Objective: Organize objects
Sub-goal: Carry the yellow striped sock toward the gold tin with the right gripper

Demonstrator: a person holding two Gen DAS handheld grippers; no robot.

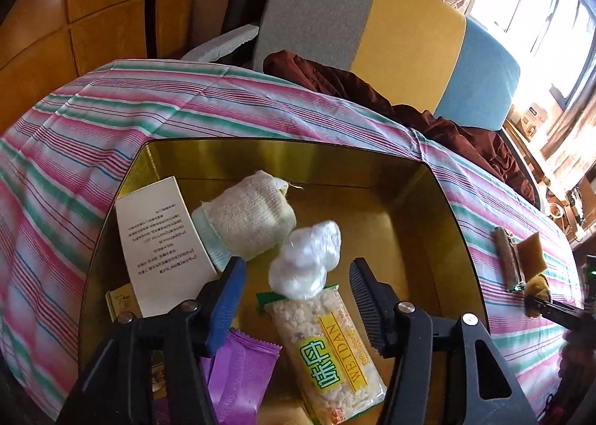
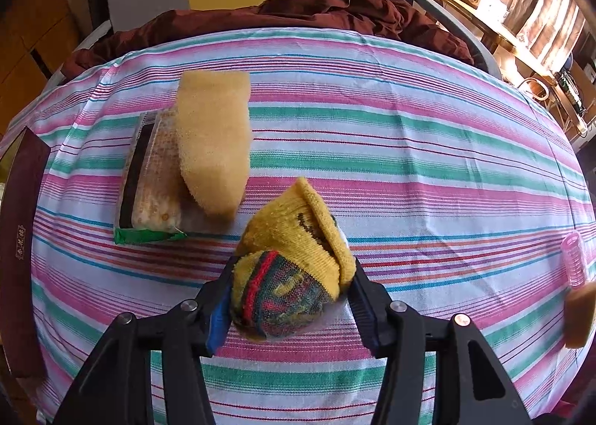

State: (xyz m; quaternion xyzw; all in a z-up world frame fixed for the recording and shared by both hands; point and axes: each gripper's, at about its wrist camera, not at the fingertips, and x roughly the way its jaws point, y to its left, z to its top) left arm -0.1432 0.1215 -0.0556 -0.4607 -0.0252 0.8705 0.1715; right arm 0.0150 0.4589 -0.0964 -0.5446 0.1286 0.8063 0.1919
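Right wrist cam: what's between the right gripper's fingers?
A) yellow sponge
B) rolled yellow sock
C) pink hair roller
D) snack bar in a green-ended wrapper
B: the right gripper has its fingers pressed on both sides of the rolled yellow sock, while the sponge and snack bar lie farther back on the striped cloth and the hair roller sits at the right edge.

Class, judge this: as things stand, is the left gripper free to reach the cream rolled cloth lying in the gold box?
Probably yes. The left gripper is open above the gold box, and the cream rolled cloth lies uncovered just beyond its blue finger. Only the clear crumpled plastic wad sits beside it, not on it.
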